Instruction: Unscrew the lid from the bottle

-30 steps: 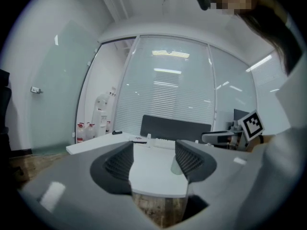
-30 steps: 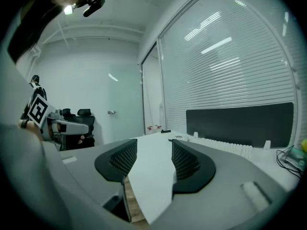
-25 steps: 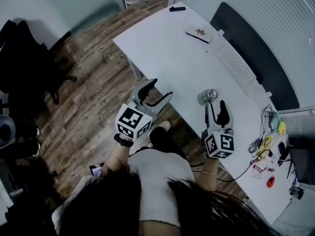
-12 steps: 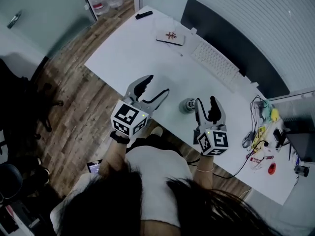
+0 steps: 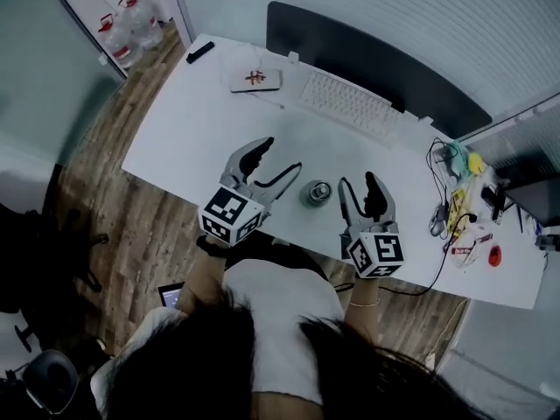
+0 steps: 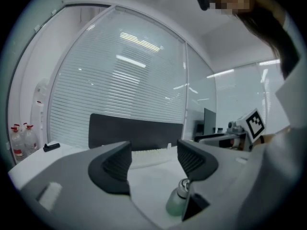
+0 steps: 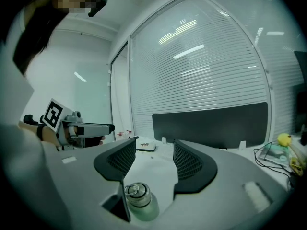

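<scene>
**A:** What is found at the left end of the white table (image 5: 175, 138)?

**B:** Clear plastic water jugs with red caps (image 5: 129, 26) are seen on the wooden floor (image 5: 105, 199) past the far corner. On the table, a small black bar (image 5: 199, 52) is laid at the far edge. A flat white case with a red mark (image 5: 255, 79) is set to the right of it.

**A:** How is the left gripper (image 5: 282, 154) held?

**B:** It is held over the near edge of the table, roughly level. Its jaws are spread wide and have just been opening. Nothing is caught between them.

**A:** Where is the small pale green bottle (image 5: 318, 192) placed?

**B:** It is stood upright on the table between the two grippers and is touched by neither. Its metal lid with a ring (image 7: 133, 190) is seated on the neck. A white keyboard (image 5: 346, 103) is laid beyond it, before a dark panel (image 5: 376, 59).

**A:** And the right gripper (image 5: 357, 180)?

**B:** It is held just right of the bottle, with its jaws parted and nothing pinched. In the right gripper view the bottle is seen low beside the left jaw, outside the pads.

**A:** What is seen farther right?

**B:** A tangle of cables (image 5: 451, 213) is gathered near the right end of the table.
</scene>
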`<action>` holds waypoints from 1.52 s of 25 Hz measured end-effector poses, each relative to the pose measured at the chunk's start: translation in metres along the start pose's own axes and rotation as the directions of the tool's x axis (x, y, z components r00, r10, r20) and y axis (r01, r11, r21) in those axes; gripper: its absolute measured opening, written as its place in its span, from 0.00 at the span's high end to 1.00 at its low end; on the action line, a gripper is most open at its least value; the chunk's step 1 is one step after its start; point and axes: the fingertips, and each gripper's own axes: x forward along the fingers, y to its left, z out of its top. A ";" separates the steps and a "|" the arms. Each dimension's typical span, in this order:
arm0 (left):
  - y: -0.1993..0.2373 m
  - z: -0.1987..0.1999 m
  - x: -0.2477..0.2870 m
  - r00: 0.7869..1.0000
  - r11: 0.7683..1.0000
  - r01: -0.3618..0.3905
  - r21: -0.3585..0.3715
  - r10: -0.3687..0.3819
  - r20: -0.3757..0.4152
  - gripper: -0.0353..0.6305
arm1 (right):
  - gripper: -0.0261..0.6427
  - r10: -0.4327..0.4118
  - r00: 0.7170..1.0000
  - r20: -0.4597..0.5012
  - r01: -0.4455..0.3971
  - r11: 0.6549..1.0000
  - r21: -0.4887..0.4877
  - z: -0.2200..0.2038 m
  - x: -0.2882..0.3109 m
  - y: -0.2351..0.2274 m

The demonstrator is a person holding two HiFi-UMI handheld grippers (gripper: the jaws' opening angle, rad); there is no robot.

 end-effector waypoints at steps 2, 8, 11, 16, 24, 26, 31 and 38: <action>-0.003 0.002 0.011 0.998 0.998 0.055 0.004 -0.055 -0.009 0.46 | 0.63 -0.049 0.999 0.008 0.049 0.999 0.011 0.001 -0.004 -0.006; -0.012 0.005 0.036 0.977 0.977 0.210 0.017 -0.209 -0.047 0.45 | 0.63 -0.189 0.982 0.018 0.188 0.981 0.049 0.004 -0.019 -0.018; -0.016 0.004 0.041 0.962 0.963 0.267 0.016 -0.266 -0.055 0.45 | 0.63 -0.235 0.972 0.019 0.233 0.971 0.059 0.002 -0.025 -0.021; -0.027 -0.012 0.048 0.936 0.940 0.341 0.000 -0.340 -0.089 0.43 | 0.63 -0.273 0.962 0.008 0.271 0.960 0.071 -0.004 -0.031 -0.021; -0.053 -0.043 0.047 0.887 0.893 0.450 -0.022 -0.449 -0.110 0.40 | 0.63 -0.268 0.963 -0.023 0.269 0.958 0.097 -0.023 -0.030 -0.017; -0.060 -0.052 0.045 0.872 0.879 0.476 -0.011 -0.474 -0.121 0.39 | 0.63 -0.266 0.964 -0.025 0.267 0.958 0.107 -0.027 -0.030 -0.016; -0.072 -0.078 0.038 0.835 0.846 0.533 0.010 -0.523 -0.174 0.38 | 0.63 -0.240 0.970 -0.040 0.244 0.959 0.147 -0.041 -0.023 -0.008; -0.077 -0.125 0.037 0.791 0.816 0.577 0.009 -0.557 -0.254 0.36 | 0.63 -0.185 0.980 -0.073 0.195 0.966 0.172 -0.066 -0.011 0.004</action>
